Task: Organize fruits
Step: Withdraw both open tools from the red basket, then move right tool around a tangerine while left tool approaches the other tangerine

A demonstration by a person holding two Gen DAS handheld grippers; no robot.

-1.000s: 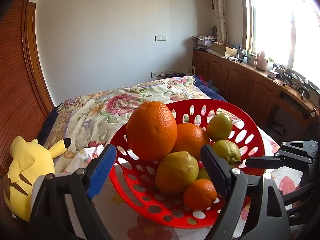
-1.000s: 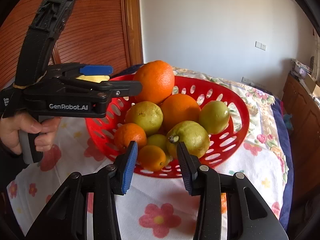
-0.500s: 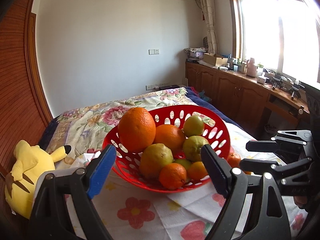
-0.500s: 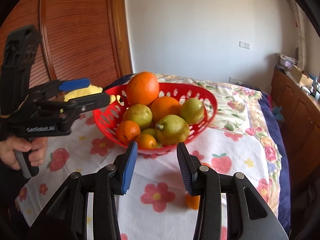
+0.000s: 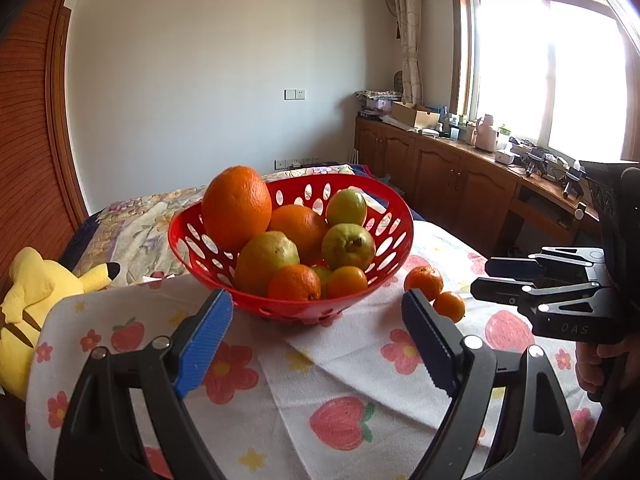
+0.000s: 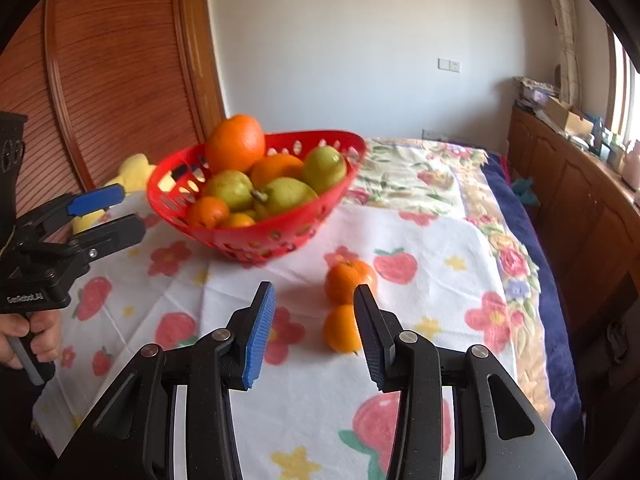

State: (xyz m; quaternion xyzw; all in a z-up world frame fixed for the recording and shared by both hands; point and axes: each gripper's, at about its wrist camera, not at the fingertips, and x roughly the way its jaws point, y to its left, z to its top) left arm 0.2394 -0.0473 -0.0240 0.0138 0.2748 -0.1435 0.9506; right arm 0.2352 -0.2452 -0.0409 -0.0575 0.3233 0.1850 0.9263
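Observation:
A red perforated basket (image 5: 400, 208) (image 6: 164, 184) stands on a flowered cloth, heaped with fruit: a big orange (image 5: 236, 200) (image 6: 236, 142) on top, green-yellow pears and lemons, and small mandarins. Two loose mandarins lie on the cloth to the right of the basket, one larger (image 5: 424, 282) (image 6: 350, 280), one smaller (image 5: 450, 306) (image 6: 340, 328). My left gripper (image 5: 316, 300) is wide open in front of the basket, holding nothing. My right gripper (image 6: 314, 288) has its jaws narrowly apart and holds nothing; the smaller mandarin sits just beyond its right fingertip.
A yellow plush toy (image 5: 28, 300) lies at the cloth's left edge. The bed with a floral quilt (image 6: 412, 176) stretches behind the basket. Wooden cabinets (image 5: 460, 184) run along the right under the window. A hand (image 6: 24, 336) holds the left gripper's handle.
Both grippers have drawn back from the basket, which now looks smaller and farther off. The two loose mandarins on the cloth have come into view. Neither gripper's jaws changed.

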